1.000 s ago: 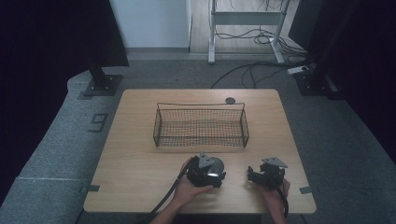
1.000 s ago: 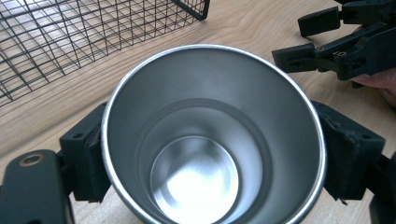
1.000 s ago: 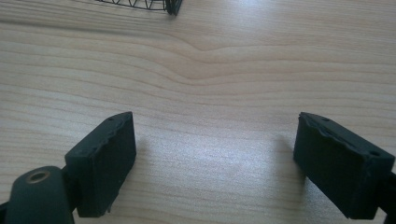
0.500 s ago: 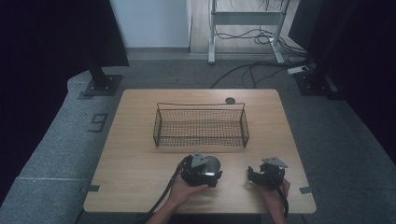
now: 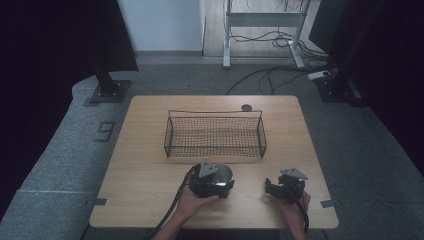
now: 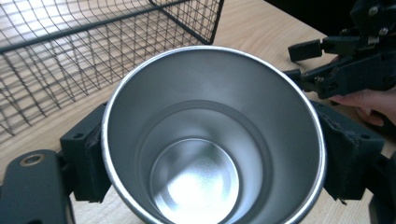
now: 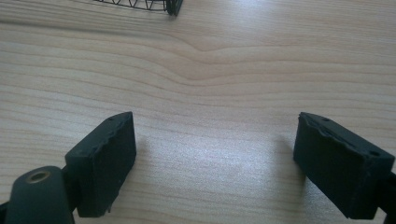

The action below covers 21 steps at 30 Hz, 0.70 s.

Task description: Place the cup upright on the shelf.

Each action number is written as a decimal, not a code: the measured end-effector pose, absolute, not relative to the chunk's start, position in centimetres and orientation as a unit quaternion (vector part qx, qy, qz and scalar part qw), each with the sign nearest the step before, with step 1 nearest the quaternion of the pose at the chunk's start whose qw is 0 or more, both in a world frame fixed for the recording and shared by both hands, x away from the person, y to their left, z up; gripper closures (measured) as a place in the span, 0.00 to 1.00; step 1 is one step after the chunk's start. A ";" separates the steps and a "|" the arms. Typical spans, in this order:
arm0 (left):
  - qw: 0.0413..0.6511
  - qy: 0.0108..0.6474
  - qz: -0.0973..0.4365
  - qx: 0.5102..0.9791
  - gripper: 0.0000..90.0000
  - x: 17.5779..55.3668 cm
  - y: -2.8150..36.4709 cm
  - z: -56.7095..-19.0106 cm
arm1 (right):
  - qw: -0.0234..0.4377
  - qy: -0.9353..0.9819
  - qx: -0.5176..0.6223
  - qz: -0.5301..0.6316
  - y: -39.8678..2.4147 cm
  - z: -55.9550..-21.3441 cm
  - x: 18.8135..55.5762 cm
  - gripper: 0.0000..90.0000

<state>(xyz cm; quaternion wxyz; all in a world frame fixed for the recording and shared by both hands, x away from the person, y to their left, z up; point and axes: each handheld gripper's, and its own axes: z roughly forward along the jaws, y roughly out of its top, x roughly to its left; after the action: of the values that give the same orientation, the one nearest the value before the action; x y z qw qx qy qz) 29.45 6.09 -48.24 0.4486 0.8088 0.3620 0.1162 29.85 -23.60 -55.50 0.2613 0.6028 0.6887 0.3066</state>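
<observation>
Your left gripper (image 5: 216, 181) has its jaws clamped on either side of a steel cup (image 6: 212, 140), which sits at lower centre of the high view, just below the wire basket (image 5: 215, 136). Over the last second it has slid a little toward the left of that frame and turned slightly, while staying close to the tabletop; that reads as you settling the grip and lining up, not yet carrying. My guess is the cup is bound for the basket, so a lift over the near wall is what's left.

The table (image 5: 145, 165) takes up the middle of the high view, with the basket in its upper half. Your right gripper (image 5: 280, 187), at lower right, hasn't moved: its jaws stand wide apart over bare wood, holding nothing. A small dark disc (image 5: 246, 107) lies beyond the basket.
</observation>
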 end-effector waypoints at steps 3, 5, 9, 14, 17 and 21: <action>0.453 0.365 0.118 0.805 0.16 29.6 6.5 -47.8 | 0.261 0.689 0.603 0.307 -23.6 -55.5 29.9 0.14; 0.455 0.367 0.117 0.803 0.16 29.7 6.7 -47.6 | 0.261 0.689 0.603 0.307 -23.6 -55.5 29.9 0.14; 0.456 0.368 0.120 0.801 0.16 29.9 7.1 -47.3 | 0.261 0.689 0.603 0.307 -23.6 -55.5 29.9 0.14; 0.460 0.371 0.121 0.798 0.16 30.0 7.5 -46.7 | 0.261 0.689 0.603 0.307 -23.6 -55.5 29.9 0.14; 0.461 0.373 0.122 0.796 0.16 30.2 7.8 -46.5 | 0.261 0.689 0.603 0.307 -23.6 -55.5 29.9 0.14; 0.463 0.374 0.123 0.794 0.16 30.3 8.2 -46.1 | 0.261 0.689 0.603 0.307 -23.6 -55.5 29.9 0.14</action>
<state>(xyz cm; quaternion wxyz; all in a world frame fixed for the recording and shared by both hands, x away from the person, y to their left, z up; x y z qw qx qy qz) 30.33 8.25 -46.09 0.4627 0.7941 0.3744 0.1233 29.85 -23.60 -55.50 0.2614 0.6028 0.6887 0.3066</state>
